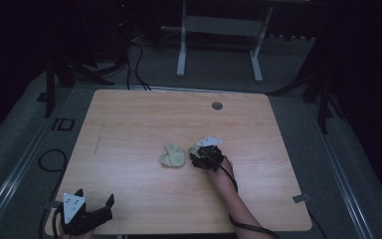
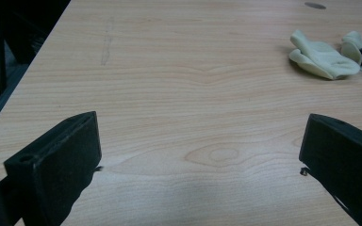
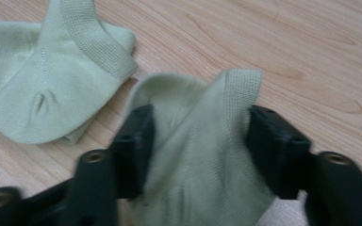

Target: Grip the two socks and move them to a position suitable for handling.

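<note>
A: Right tool point(image 3: 198, 141), position and grip?

B: Near the middle of the light wood-grain tabletop point(image 1: 129, 129), a little right of centre. Its two black jaws stand partly apart with a bunched pale yellow-green knit sock point(image 3: 202, 155) between them, ribbed cuff up; cloth touches both jaw faces, pinched but not flattened.

A: The second sock?

B: Another pale yellow-green knit sock point(image 1: 172, 155), crumpled, lying flat on the tabletop just to the left of the held one; whether the two touch, cannot tell. In the right gripper view it lies at upper left, cuff folded over.

A: Left tool point(image 2: 200, 155)?

B: At the near left corner of the tabletop, well apart from both socks. Jaws wide open, bare wood between them, nothing held. Its view shows both socks far off at upper right

A: Anything else on the surface?

B: Small round grey grommet point(image 1: 217, 105) near the far edge
</note>
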The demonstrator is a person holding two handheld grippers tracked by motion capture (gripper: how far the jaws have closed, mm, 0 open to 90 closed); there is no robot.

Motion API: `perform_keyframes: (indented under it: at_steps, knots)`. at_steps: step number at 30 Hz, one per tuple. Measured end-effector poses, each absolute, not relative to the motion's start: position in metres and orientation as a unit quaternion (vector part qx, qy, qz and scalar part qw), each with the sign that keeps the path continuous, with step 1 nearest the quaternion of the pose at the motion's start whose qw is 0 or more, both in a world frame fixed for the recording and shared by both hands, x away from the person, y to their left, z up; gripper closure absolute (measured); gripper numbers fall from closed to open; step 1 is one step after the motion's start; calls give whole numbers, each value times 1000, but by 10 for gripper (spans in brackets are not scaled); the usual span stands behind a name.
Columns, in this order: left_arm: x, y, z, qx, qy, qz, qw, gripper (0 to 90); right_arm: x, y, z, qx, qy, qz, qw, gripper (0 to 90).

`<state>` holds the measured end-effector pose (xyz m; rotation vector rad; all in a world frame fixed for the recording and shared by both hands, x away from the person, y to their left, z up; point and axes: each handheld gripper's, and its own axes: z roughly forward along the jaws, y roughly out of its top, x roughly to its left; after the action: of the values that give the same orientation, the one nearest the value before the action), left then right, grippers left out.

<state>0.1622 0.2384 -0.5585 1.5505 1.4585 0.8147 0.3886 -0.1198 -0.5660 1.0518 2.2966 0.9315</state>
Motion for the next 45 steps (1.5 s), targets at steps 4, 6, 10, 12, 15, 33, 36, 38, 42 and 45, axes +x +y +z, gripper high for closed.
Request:
perform_keyframes:
  at_steps: [4, 6, 10, 12, 15, 33, 36, 38, 42, 45]
  knots:
    - [162, 239, -560, 619, 581, 322, 419, 0, 386, -117, -566, 383, 829, 329, 243, 659]
    - [164, 238, -560, 622, 578, 320, 420, 0, 386, -116, -564, 379, 831, 315, 258, 770]
    - [166, 236, -560, 624, 576, 317, 422, 0, 388, -119, -560, 386, 831, 320, 240, 785]
    - [168, 235, -560, 627, 574, 316, 420, 0, 386, -120, -554, 378, 834, 324, 240, 787]
    - [169, 233, -560, 631, 570, 320, 419, 0, 381, -123, -543, 375, 831, 339, 234, 787]
    - [172, 225, -564, 645, 558, 306, 423, 0, 296, -134, -507, 333, 840, 367, 222, 786]
    - [173, 225, -565, 646, 559, 304, 422, 0, 284, -138, -506, 337, 834, 381, 215, 785]
    - [173, 225, -565, 645, 558, 304, 425, 0, 275, -139, -507, 335, 834, 384, 212, 785]
    - [174, 224, -565, 647, 558, 302, 424, 0, 258, -142, -513, 341, 831, 386, 211, 785]
    - [173, 223, -567, 651, 557, 300, 420, 0, 248, -143, -522, 335, 836, 379, 211, 785]
